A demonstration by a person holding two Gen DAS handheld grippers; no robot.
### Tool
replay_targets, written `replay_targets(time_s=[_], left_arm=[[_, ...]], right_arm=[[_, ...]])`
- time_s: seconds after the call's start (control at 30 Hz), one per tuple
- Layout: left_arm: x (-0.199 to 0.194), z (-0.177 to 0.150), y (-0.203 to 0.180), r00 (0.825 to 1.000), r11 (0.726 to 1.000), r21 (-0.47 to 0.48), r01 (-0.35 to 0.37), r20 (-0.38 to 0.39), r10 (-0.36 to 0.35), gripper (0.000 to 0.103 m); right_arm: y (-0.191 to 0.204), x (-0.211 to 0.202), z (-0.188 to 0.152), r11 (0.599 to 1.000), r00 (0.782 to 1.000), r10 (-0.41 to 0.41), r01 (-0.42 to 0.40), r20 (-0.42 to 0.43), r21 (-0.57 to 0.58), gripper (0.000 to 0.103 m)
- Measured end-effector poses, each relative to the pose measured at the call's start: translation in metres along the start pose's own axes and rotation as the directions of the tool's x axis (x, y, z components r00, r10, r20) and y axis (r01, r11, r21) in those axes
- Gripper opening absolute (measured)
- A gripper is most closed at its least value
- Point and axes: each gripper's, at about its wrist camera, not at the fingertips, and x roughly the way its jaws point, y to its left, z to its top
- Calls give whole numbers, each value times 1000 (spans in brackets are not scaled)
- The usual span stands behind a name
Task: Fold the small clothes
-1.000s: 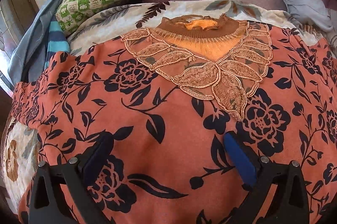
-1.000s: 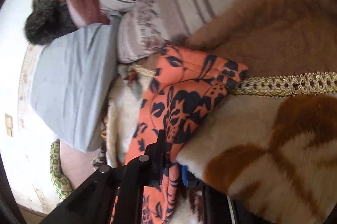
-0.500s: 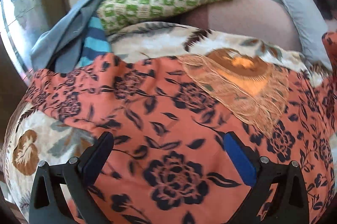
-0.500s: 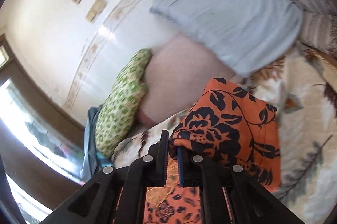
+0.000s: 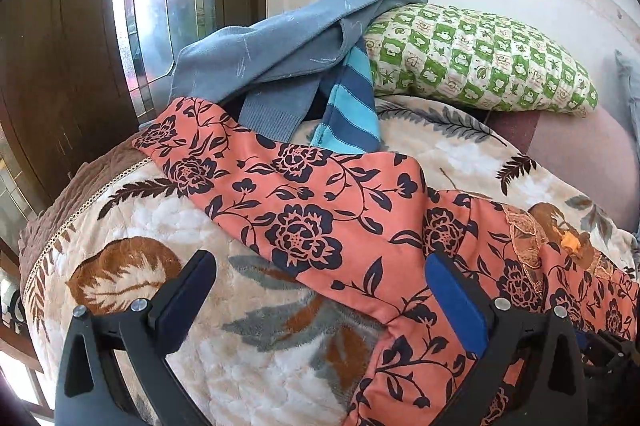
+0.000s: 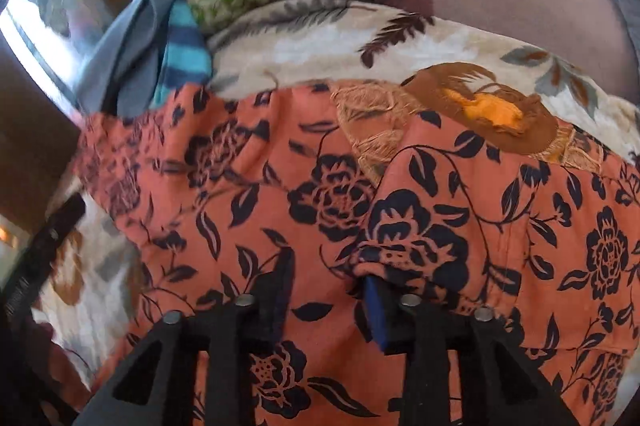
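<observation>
Right sleeve has been carried over and laid across the floral top, which lies flat on the blanket. Right gripper jaws have just been opened, sleeve released. Left gripper is held wide, empty, over the left sleeve; that fold is judged next.

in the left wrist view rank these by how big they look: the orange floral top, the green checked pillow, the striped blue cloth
1. orange floral top, though nearest the camera
2. green checked pillow
3. striped blue cloth, partly hidden under the grey garment
</observation>
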Motion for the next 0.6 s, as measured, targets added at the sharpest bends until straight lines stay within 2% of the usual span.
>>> replay_targets(time_s=[0.07,0.2,0.3,0.37,0.47,0.53,0.6], left_arm=[[0,1,-1,1000,1000,-2,13,-1,-13,103],[0,1,-8,1000,1000,1,11,6,-11,103],[-1,-2,-21,999,999,21,39,8,-39,103],[-4,-5,-37,996,994,58,88,12,-89,103],[-10,-14,-72,983,972,148,181,10,-185,103],[-15,-23,-100,969,946,219,240,4,-247,103],[-18,-35,-128,953,908,297,296,-26,-302,103]], right_arm=[[7,-6,-5,998,999,-26,28,30,-60,60],[-17,-40,-20,988,988,110,-96,113,-118,61],[-40,-60,-31,983,971,146,-121,189,-140,61],[-62,-72,-38,988,962,147,-132,228,-81,60],[-116,-85,-58,979,952,142,-176,270,104,61],[-151,-83,-68,946,949,139,-212,283,247,61],[-183,-80,-78,895,943,146,-255,300,366,61]])
